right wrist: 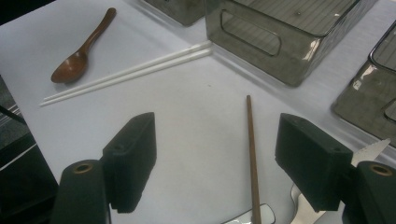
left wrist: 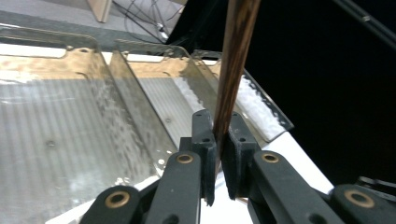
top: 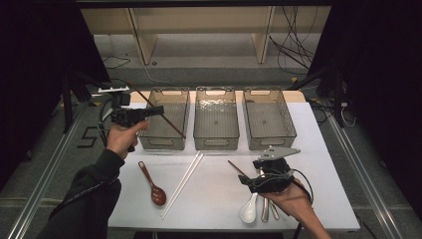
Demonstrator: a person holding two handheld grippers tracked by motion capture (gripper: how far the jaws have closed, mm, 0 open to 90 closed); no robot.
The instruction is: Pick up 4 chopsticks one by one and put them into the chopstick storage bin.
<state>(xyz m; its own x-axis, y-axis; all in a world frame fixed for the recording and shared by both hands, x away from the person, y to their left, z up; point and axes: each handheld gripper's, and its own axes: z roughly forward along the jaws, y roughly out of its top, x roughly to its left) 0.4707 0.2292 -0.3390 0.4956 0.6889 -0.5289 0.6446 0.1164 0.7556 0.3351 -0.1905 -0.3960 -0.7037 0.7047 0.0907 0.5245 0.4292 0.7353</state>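
Observation:
My left gripper (top: 158,110) is shut on a dark brown chopstick (top: 171,124) and holds it slanted above the left clear bin (top: 163,142). In the left gripper view the jaws (left wrist: 219,140) pinch that chopstick (left wrist: 236,60), which rises steeply over the bins. My right gripper (top: 247,181) hovers open low over the table's front right. A second brown chopstick (right wrist: 252,158) lies on the white table between its spread jaws (right wrist: 217,156), untouched; from above this chopstick (top: 236,168) pokes out to the gripper's left.
Three clear bins stand in a row: left, middle (top: 216,134) and right (top: 269,135). On the table lie a brown wooden spoon (top: 153,188), a pair of white chopsticks (top: 182,183), a white spoon (top: 249,209) and metal cutlery (top: 268,209) under my right hand.

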